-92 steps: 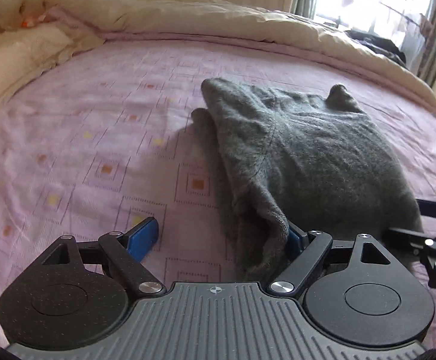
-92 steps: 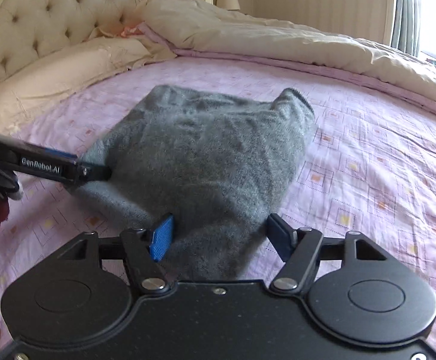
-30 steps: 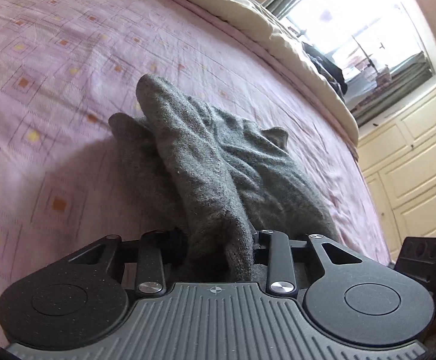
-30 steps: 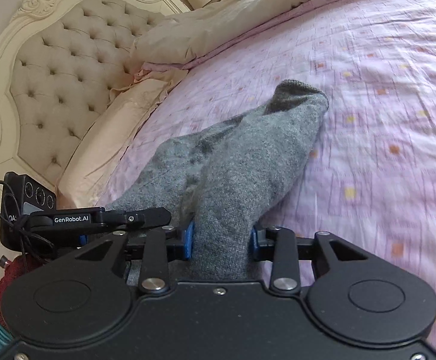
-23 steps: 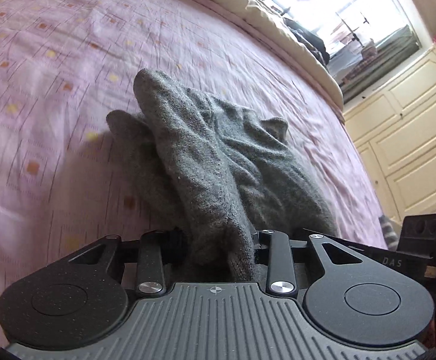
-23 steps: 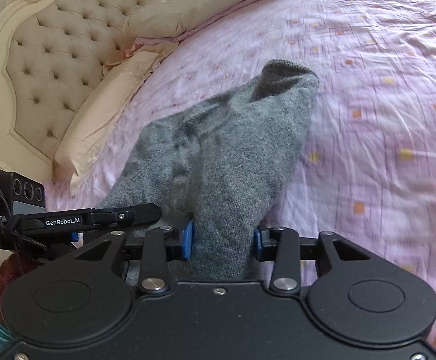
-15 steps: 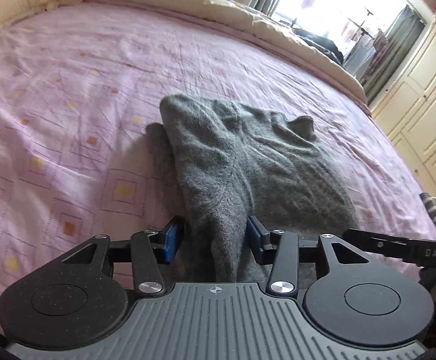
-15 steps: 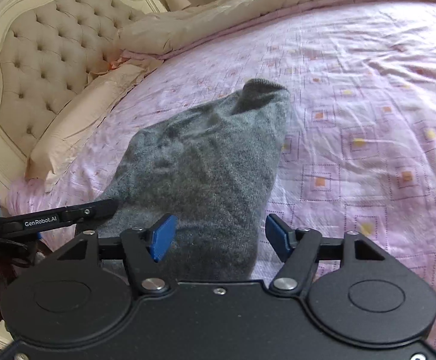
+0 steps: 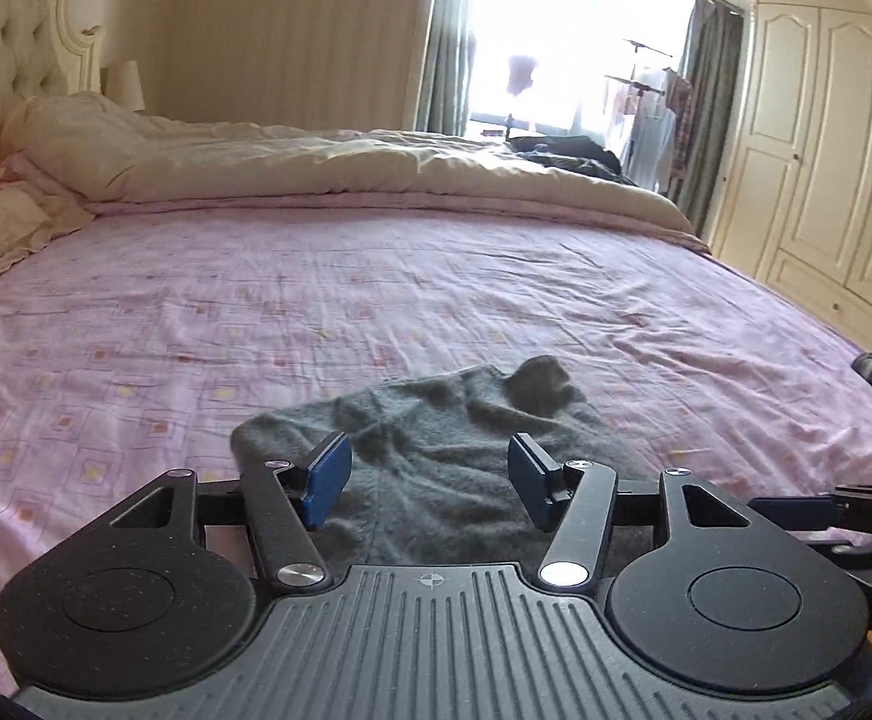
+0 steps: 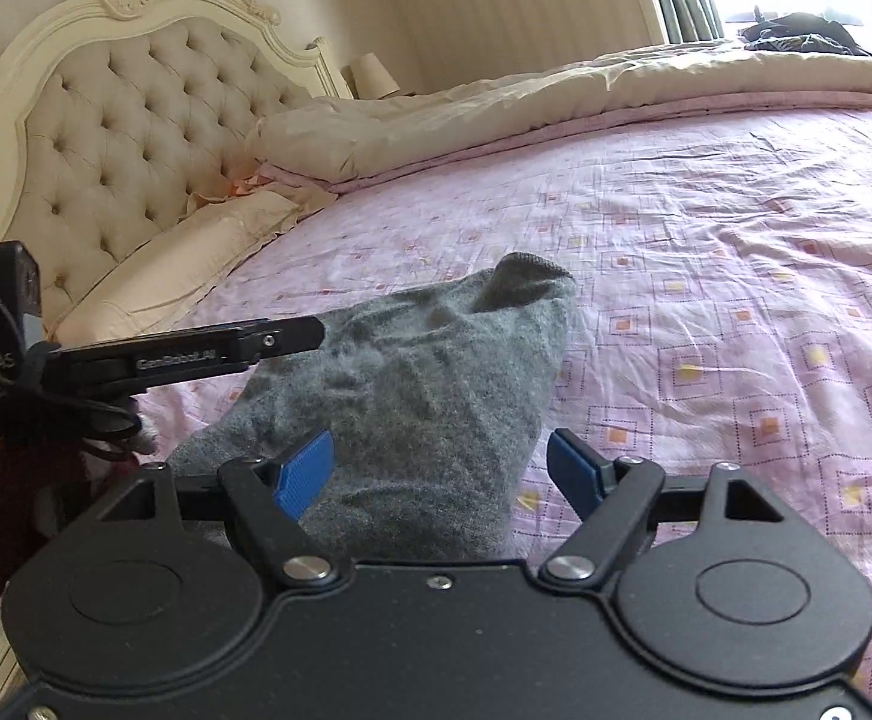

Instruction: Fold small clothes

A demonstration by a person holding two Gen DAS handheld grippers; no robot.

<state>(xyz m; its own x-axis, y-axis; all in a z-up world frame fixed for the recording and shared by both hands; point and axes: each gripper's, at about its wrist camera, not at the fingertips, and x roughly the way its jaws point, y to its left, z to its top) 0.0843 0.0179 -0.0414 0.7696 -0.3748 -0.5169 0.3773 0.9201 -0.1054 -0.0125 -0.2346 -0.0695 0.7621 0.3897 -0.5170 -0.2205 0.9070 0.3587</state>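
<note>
A small grey knitted garment (image 9: 436,450) lies folded and rumpled on the purple patterned bedsheet (image 9: 316,312); it also shows in the right wrist view (image 10: 424,396). My left gripper (image 9: 427,477) is open and empty, raised just above the garment's near edge. My right gripper (image 10: 442,468) is open and empty above the garment's near right part. The left gripper's finger (image 10: 196,351) shows at the left of the right wrist view, over the garment's left side. A finger of the right gripper (image 9: 796,507) shows at the right edge of the left wrist view.
A cream duvet (image 9: 316,162) is bunched along the far side of the bed. A tufted headboard (image 10: 124,114) and a pillow (image 10: 184,264) are at the left. White wardrobes (image 9: 826,150) and a bright window (image 9: 556,60) stand beyond the bed.
Both grippers opened, let go of the grey garment and drew back and up. The garment dropped flat onto the sheet.
</note>
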